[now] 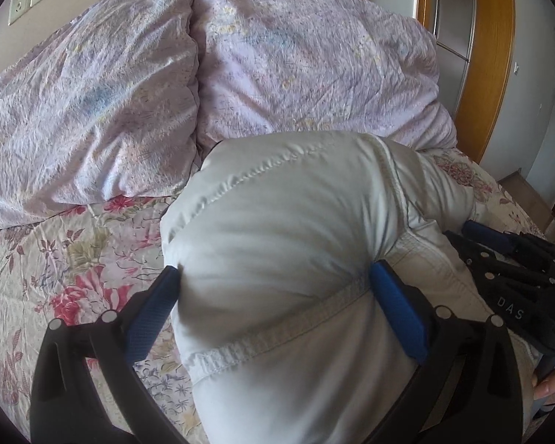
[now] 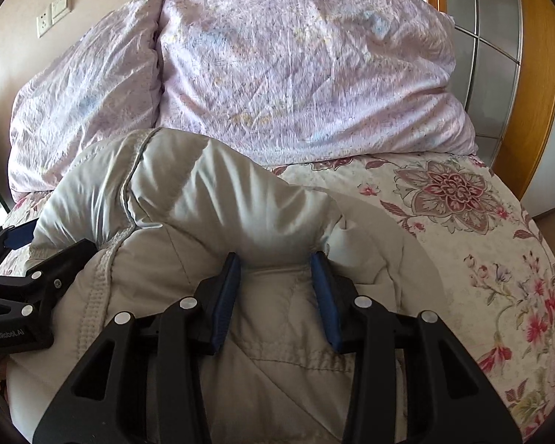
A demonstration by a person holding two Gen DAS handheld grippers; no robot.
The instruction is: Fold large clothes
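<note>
While left gripper [image 1: 273, 277] and right gripper [image 2: 275, 261] both clamp the puffy pale-grey padded jacket [image 1: 296, 229] near the floral bedspread's [image 1: 74, 266] head edge, slick bulk may slip free.

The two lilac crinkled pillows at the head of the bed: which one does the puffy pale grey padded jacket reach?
The right lilac pillow: the grey jacket bulges against its lower edge; the left pillow lies apart.

Two lilac pillows [image 2: 277, 74] wall off the head of the bed, with a puffy pale jacket [image 2: 203, 203] heaped just before them. Open floral bedspread [image 2: 462, 240] lies clear to the jacket's right, another bare stretch [image 1: 74, 259] to its left.
</note>
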